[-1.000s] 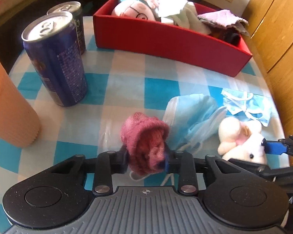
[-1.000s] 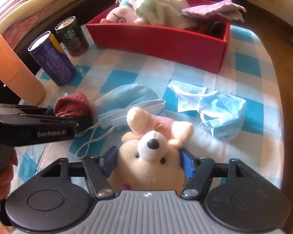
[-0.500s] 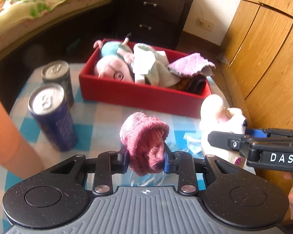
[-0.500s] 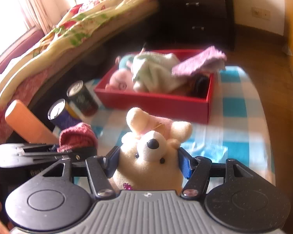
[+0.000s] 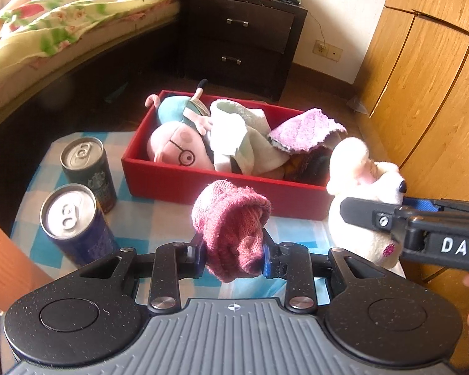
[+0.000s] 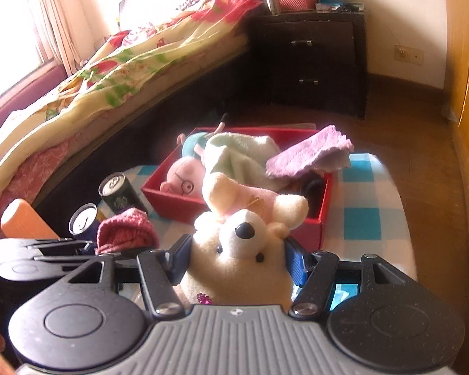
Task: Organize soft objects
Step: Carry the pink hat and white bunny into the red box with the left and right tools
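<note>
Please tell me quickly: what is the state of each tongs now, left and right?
Left tongs: closed, holding the dark pink knitted woollen item.
Right tongs: closed, holding the cream plush dog toy with pink ears.

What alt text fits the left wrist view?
Left tongs grip a pink sock above a checked table; right tongs beside them hold a cream plush. Behind sits a red box of soft toys and cloths, two cans at left.

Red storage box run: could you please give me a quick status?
Left gripper shut on maroon knitted sock. Right gripper shut on cream plush dog. Both short of red storage box, already well filled.
</note>
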`<state>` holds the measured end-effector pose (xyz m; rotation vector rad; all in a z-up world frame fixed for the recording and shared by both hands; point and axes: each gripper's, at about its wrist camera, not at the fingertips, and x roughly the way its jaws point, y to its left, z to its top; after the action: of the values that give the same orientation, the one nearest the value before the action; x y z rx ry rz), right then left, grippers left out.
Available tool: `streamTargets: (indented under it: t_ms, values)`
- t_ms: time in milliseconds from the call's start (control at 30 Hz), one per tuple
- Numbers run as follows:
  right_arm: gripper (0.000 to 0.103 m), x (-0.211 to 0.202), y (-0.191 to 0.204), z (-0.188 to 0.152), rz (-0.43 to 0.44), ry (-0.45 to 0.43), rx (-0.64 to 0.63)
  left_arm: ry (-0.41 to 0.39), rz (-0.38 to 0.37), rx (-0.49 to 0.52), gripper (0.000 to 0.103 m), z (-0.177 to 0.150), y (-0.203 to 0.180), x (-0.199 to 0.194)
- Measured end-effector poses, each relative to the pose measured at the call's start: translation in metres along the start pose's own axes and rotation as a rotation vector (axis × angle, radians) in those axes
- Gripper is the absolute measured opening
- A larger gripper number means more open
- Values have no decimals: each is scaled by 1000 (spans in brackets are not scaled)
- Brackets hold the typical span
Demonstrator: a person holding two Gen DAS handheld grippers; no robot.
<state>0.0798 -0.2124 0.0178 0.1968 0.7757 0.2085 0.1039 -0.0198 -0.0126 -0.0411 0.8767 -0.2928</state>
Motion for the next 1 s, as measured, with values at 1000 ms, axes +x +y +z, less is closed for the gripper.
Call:
streamTargets:
  t_ms: [1000]
  values:
    - [40,48,-28,49,-93,-57,4,-55,69,58,34,58,-4,52]
